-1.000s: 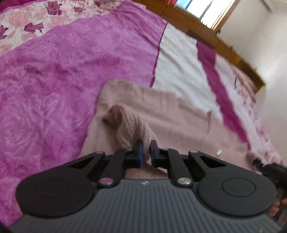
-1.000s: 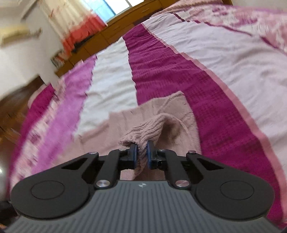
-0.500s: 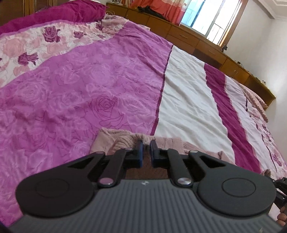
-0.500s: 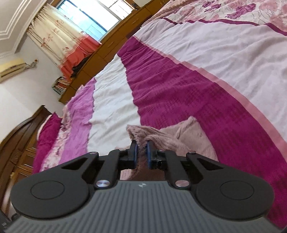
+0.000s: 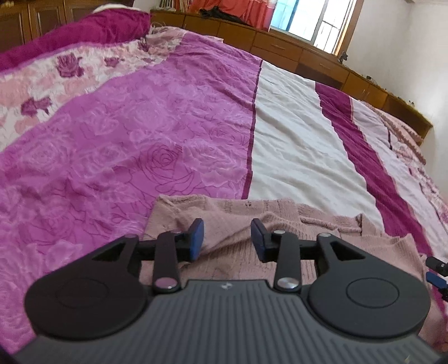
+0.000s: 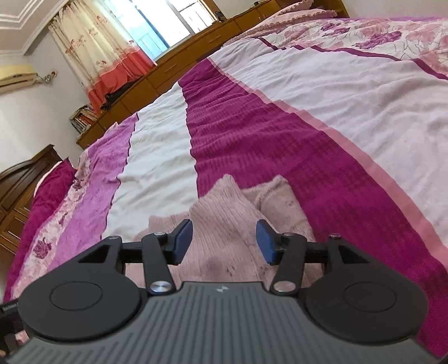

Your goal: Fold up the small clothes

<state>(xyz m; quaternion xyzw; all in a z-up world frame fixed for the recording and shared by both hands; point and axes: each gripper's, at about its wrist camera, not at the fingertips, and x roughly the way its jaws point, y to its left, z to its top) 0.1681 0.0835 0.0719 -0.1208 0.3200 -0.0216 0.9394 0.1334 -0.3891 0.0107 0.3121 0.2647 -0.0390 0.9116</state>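
Bedspread (image 5: pixel 173 134) fills nearly everything, striped in rose-printed purple, cream and deep magenta, with wrinkles running across the cream band (image 6: pixel 156 168). Behind it a long run of wooden cabinets (image 5: pixel 280 47) lines the far wall under a bright window (image 5: pixel 310 22), and a cream-and-orange curtain (image 6: pixel 106 56) hangs beside a stack of books (image 6: pixel 84 117). Down on the bedspread lies the pink knit garment (image 5: pixel 280 224), flat but rumpled, straddling the purple, cream and magenta stripes; from the right wrist view its bunched folds (image 6: pixel 224 212) rise just ahead of the tool. Left gripper (image 5: pixel 226 238) hovers low over the knit with jaws spread wide, blue pads bare, nothing between them. Right gripper (image 6: pixel 222 240) matches it, jaws parted, nothing gripped, the knit directly beneath. At the left view's far right edge a sliver of the other tool (image 5: pixel 436 268) pokes in over the garment's edge.
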